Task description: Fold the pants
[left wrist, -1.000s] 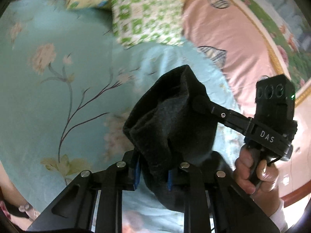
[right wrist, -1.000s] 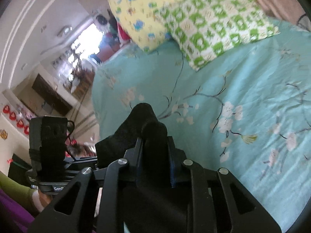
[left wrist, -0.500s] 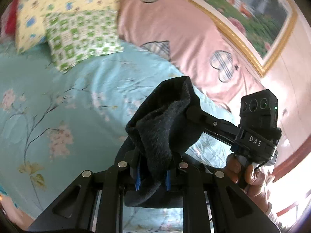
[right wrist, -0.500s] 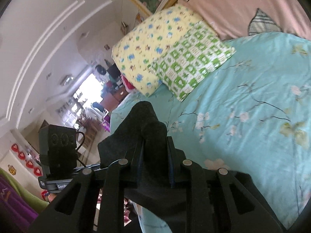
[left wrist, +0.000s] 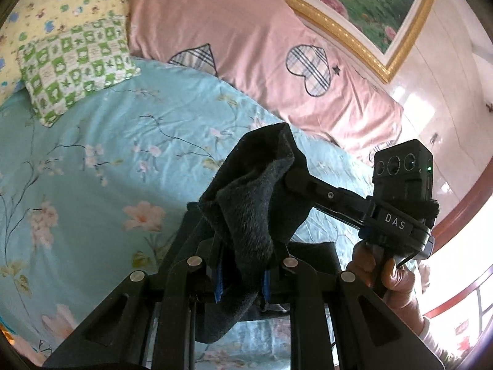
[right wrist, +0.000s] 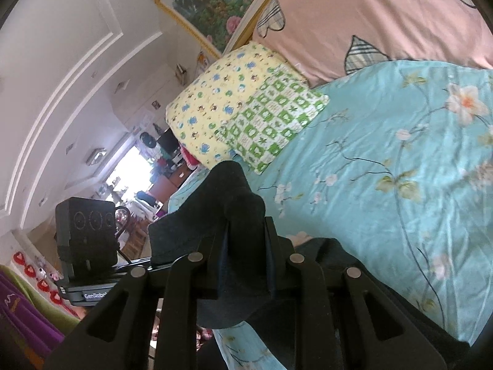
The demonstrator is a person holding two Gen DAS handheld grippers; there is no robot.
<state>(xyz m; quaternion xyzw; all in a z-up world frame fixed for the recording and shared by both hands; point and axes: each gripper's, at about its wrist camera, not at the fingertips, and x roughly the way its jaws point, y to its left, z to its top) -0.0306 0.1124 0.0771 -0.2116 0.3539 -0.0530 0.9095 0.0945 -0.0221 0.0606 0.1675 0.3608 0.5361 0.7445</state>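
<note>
The pants [left wrist: 255, 203] are dark grey and fleecy, and hang bunched above the bed. My left gripper [left wrist: 242, 280] is shut on a fold of them. My right gripper [right wrist: 246, 265] is shut on another part of the pants [right wrist: 228, 203]. In the left wrist view the right gripper [left wrist: 295, 178] reaches in from the right, its tip buried in the cloth. In the right wrist view the left gripper's camera block [right wrist: 86, 234] shows at the left. More dark cloth [right wrist: 332, 252] hangs below. The fingertips are hidden by fabric.
The bed has a light blue floral sheet [left wrist: 107, 160]. A green checked pillow [left wrist: 74, 64] and a yellow pillow [left wrist: 58, 0] lie at its head, beside a pink quilt [left wrist: 262, 46] with plaid hearts. A gold-framed painting [left wrist: 354, 3] hangs on the wall.
Both grippers have lifted and tilted up with the pants still held. The views now show more of the quilt, painting and room, less of the sheet.
</note>
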